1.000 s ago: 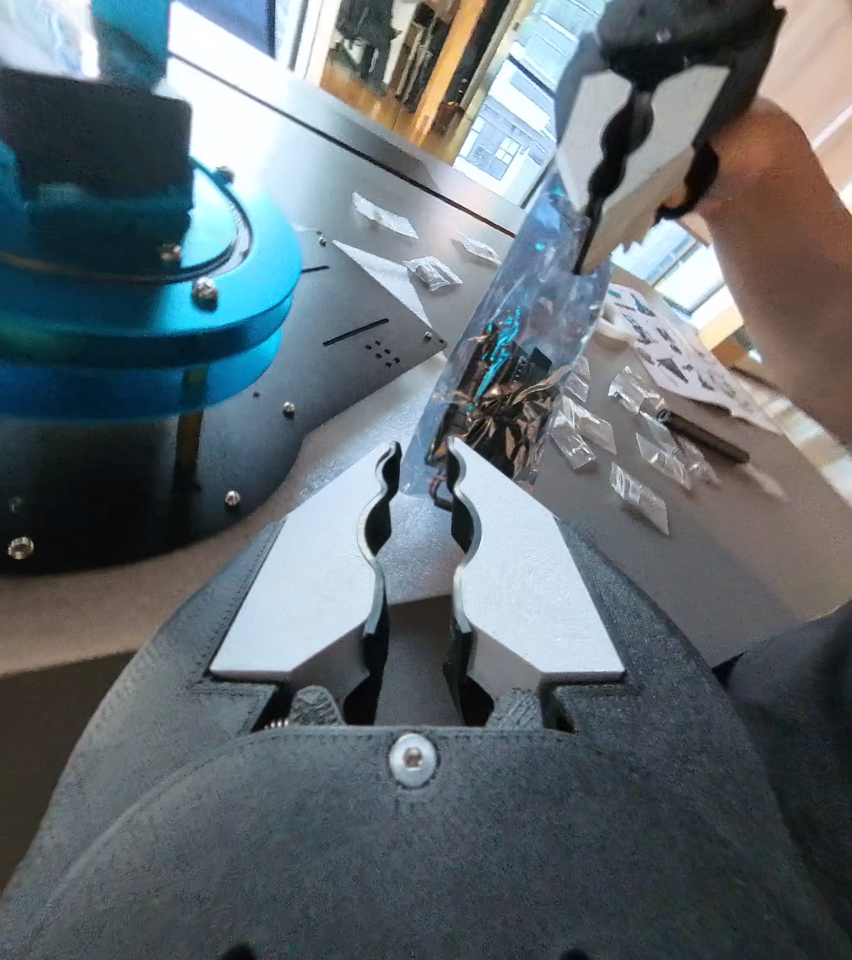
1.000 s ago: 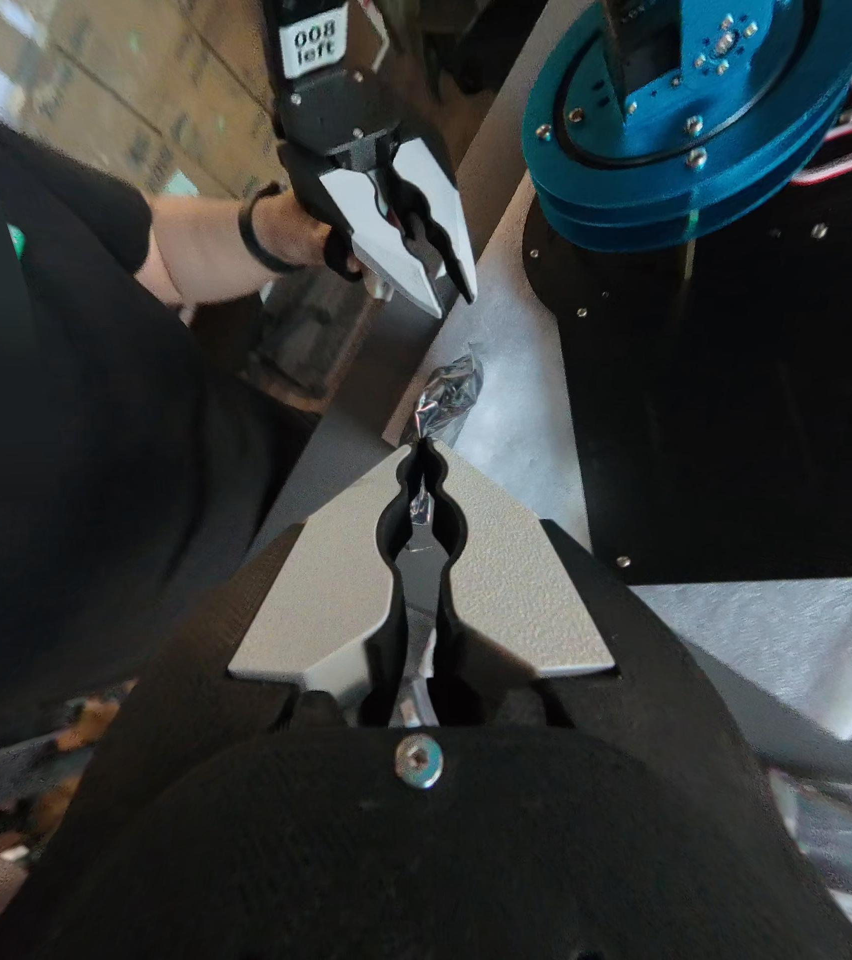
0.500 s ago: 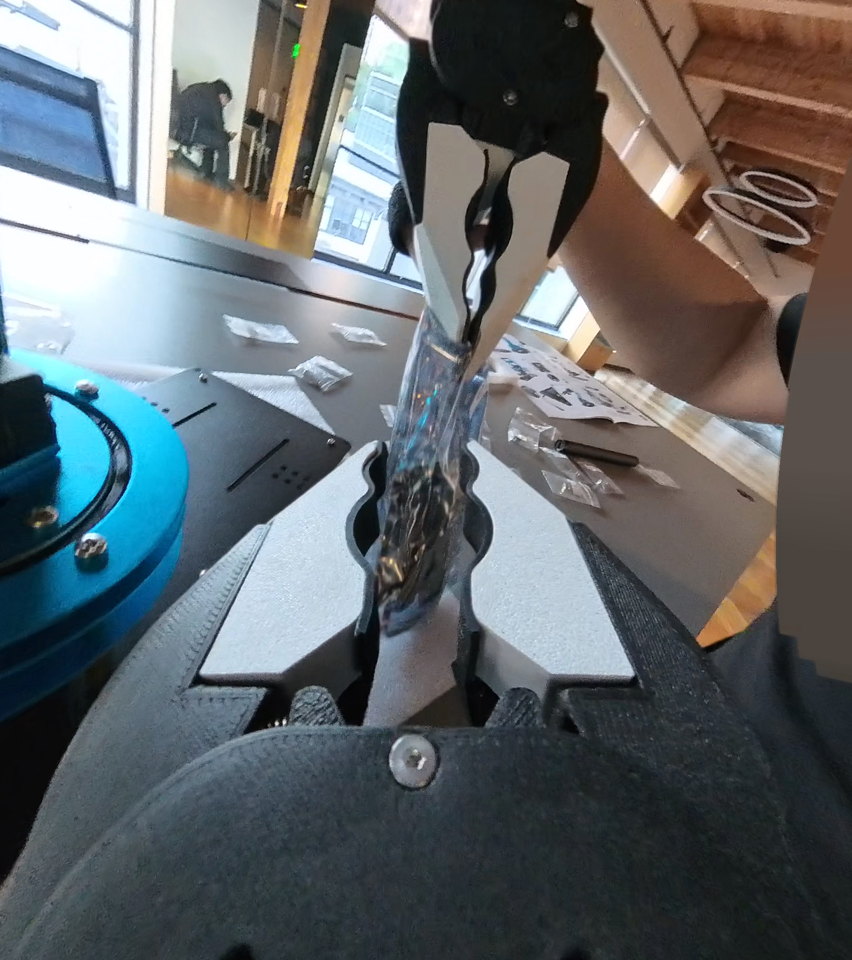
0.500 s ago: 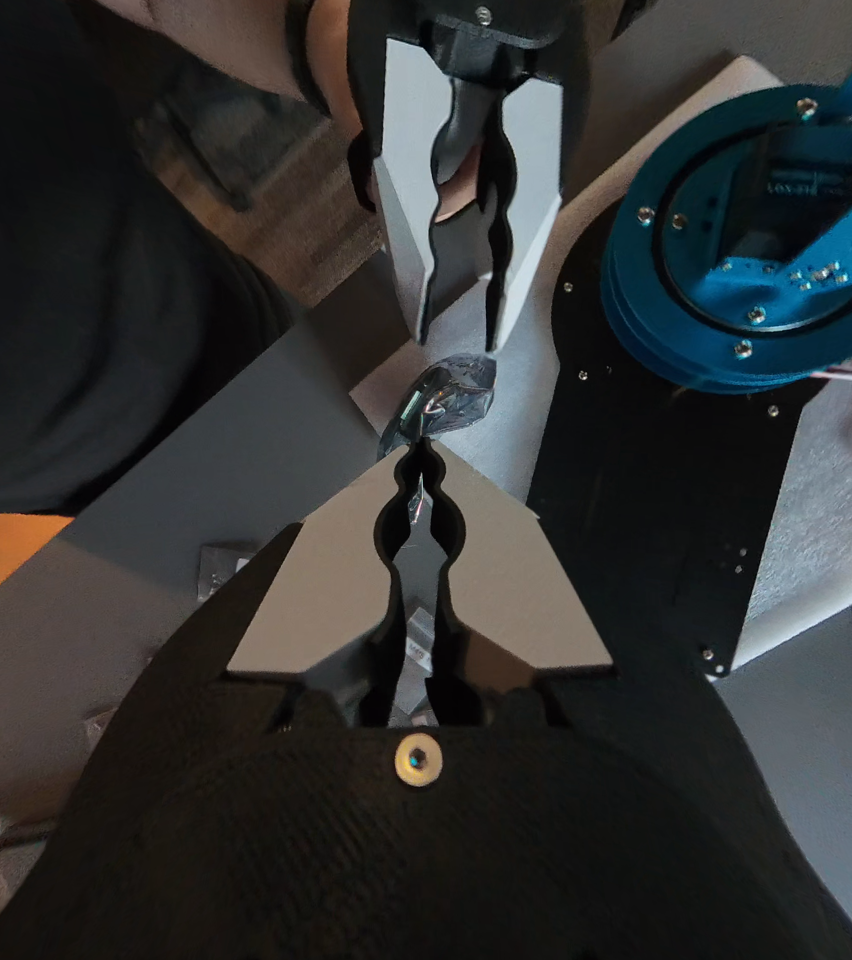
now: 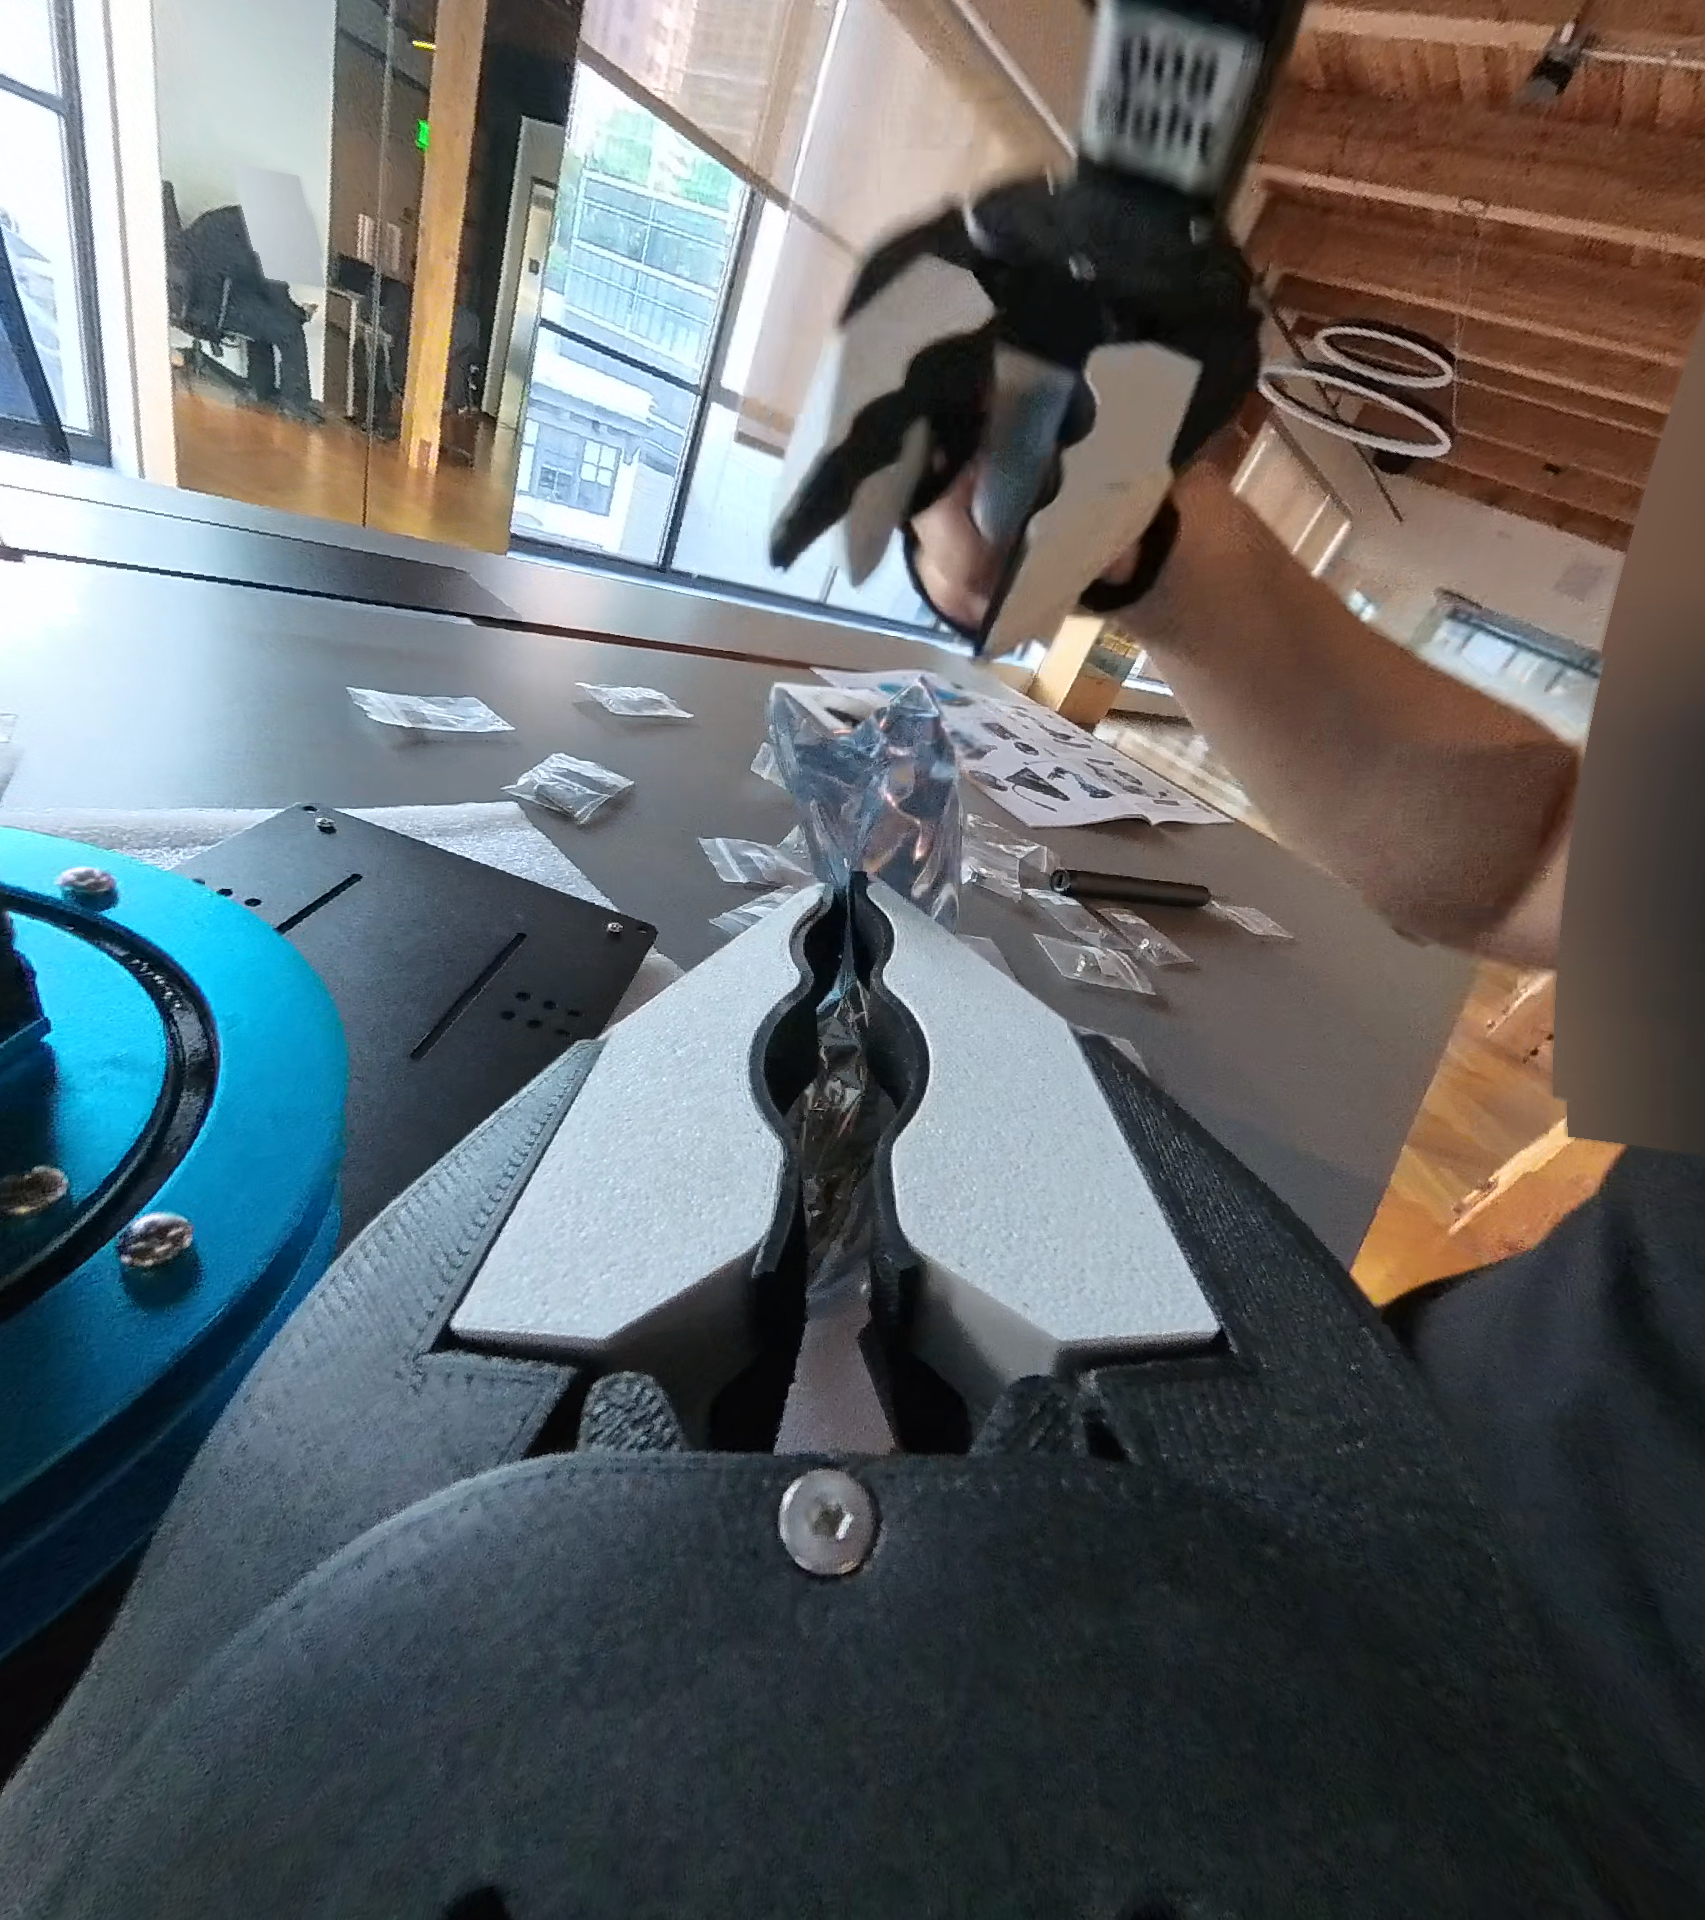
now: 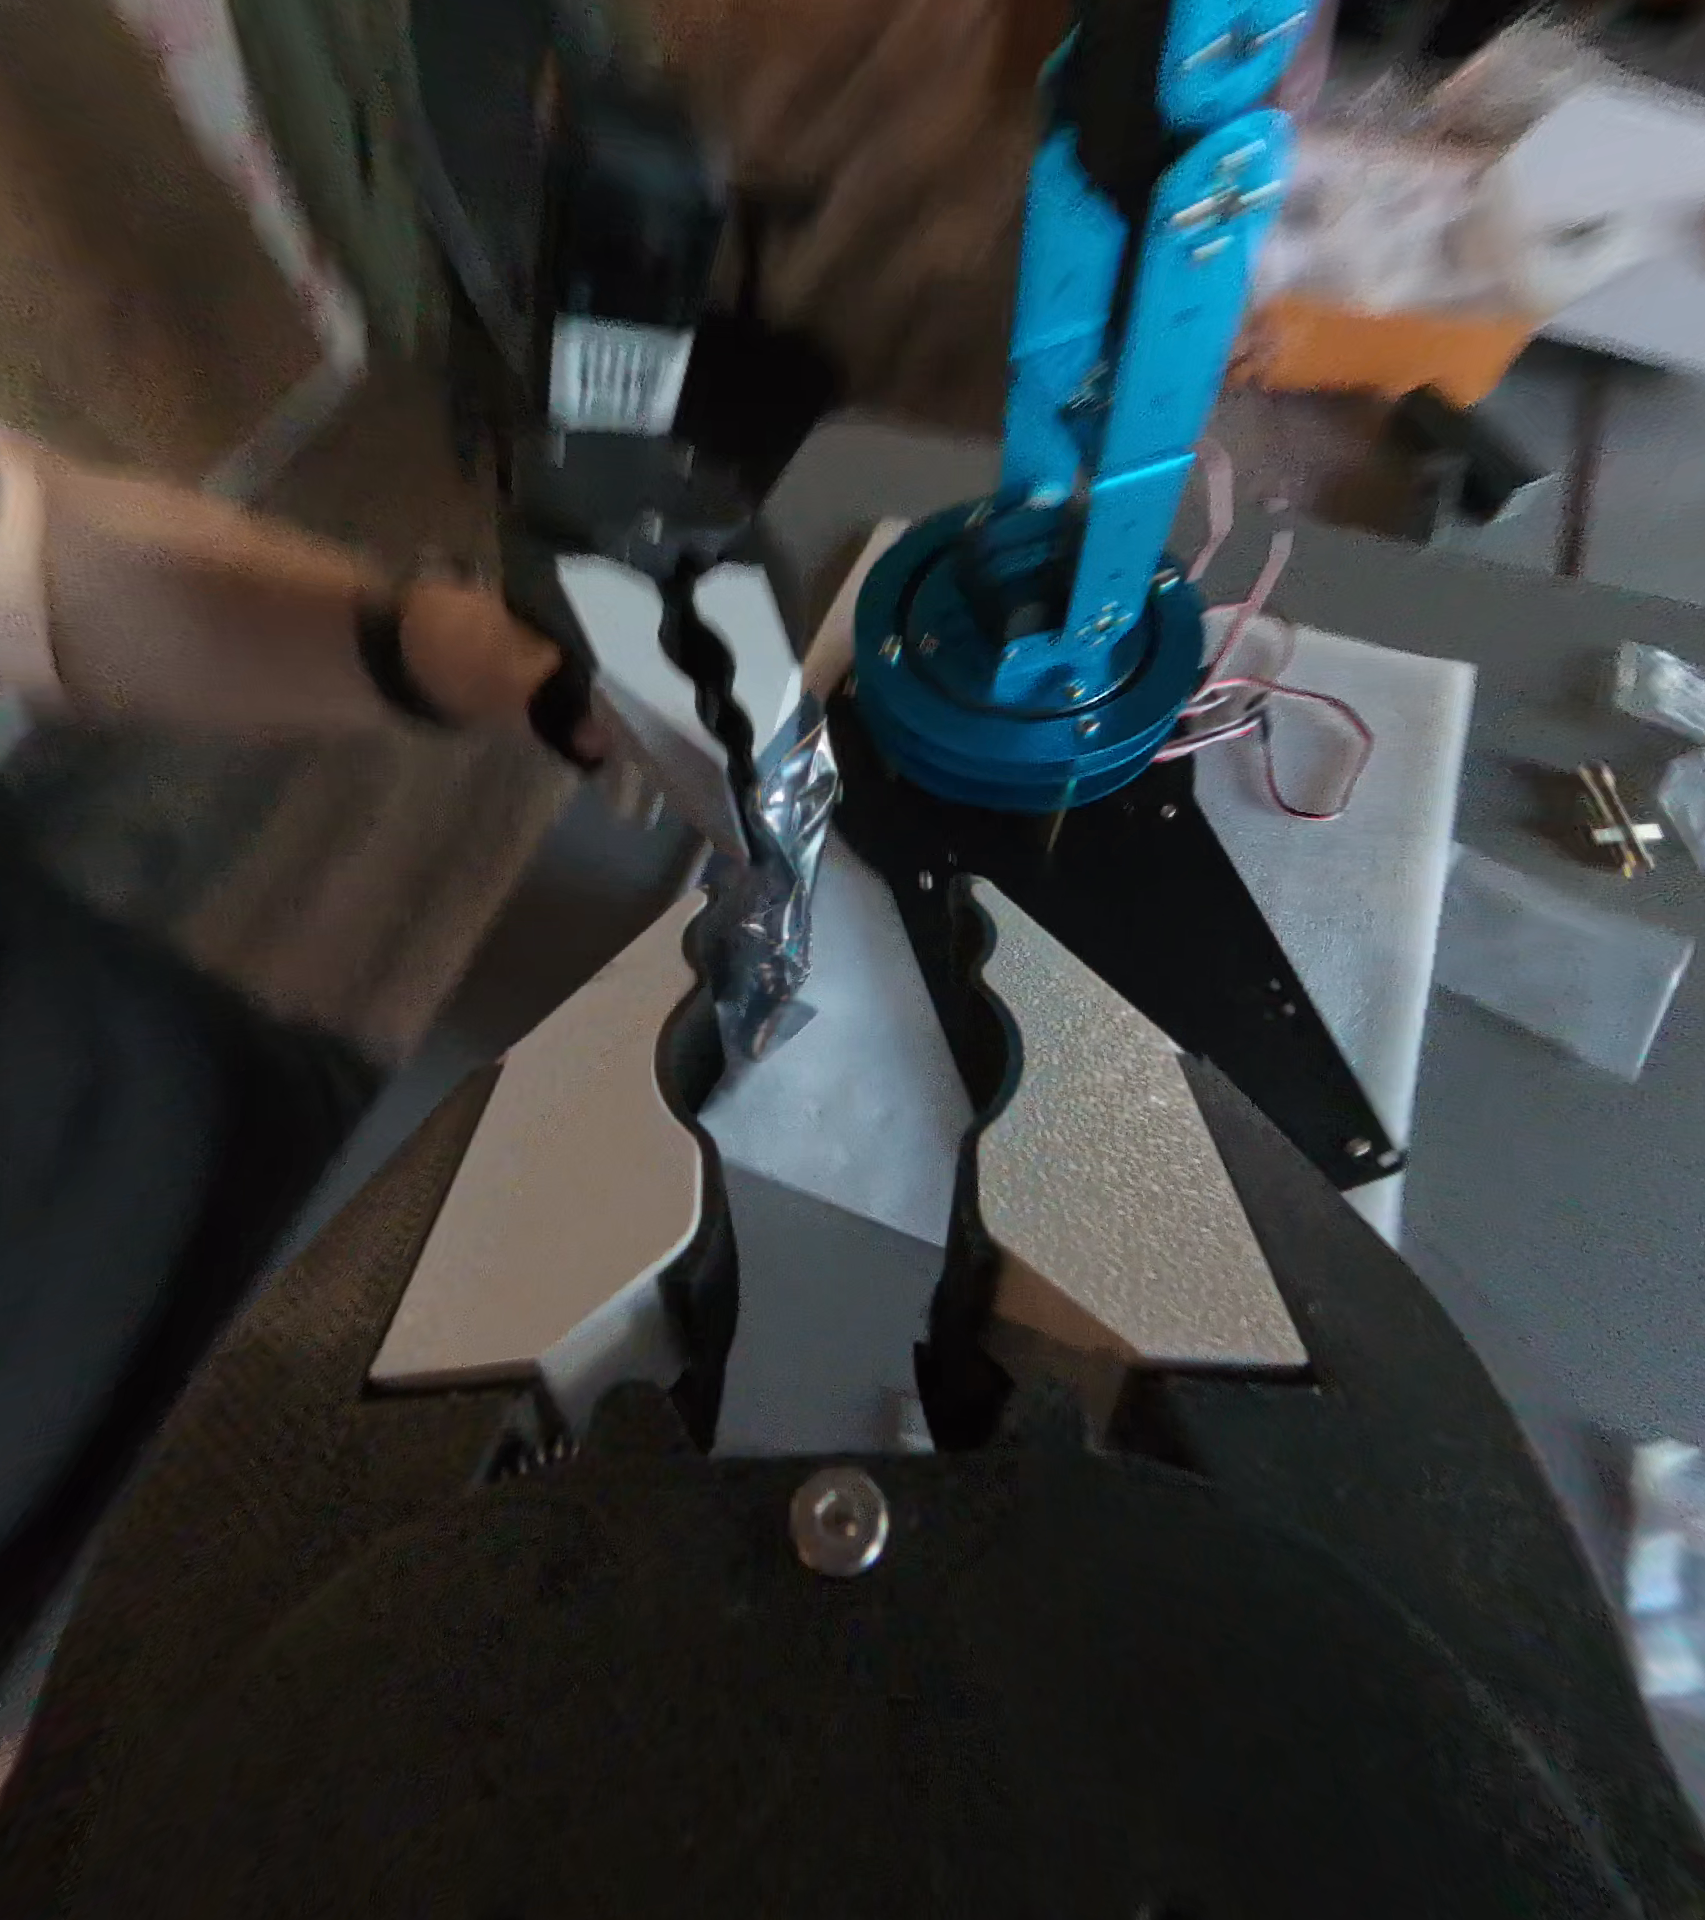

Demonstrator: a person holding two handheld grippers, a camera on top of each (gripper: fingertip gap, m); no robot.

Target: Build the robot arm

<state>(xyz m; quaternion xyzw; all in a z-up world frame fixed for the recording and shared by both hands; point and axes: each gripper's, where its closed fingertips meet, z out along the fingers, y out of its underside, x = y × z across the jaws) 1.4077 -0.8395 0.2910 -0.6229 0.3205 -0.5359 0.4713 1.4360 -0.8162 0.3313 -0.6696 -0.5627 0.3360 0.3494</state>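
Left gripper (image 5: 853, 894) closed on a crinkled silver foil bag (image 5: 869, 800), with the upper part of the bag standing free above the fingertips. Right gripper (image 6: 832, 914) spread wide, holding nothing, raised above and behind the bag in the left wrist view; in the blurred right wrist view, perhaps just beside the bag, hard to tell if touching. Close on the left, a blue round base (image 5: 100, 1091) on a black plate (image 5: 432, 966), resting on white foam (image 6: 1347, 831). Farther out on the dark table (image 5: 204, 665), small clear packets (image 5: 567, 787), a printed sheet (image 5: 1056, 769) and a black rod (image 5: 1128, 890).
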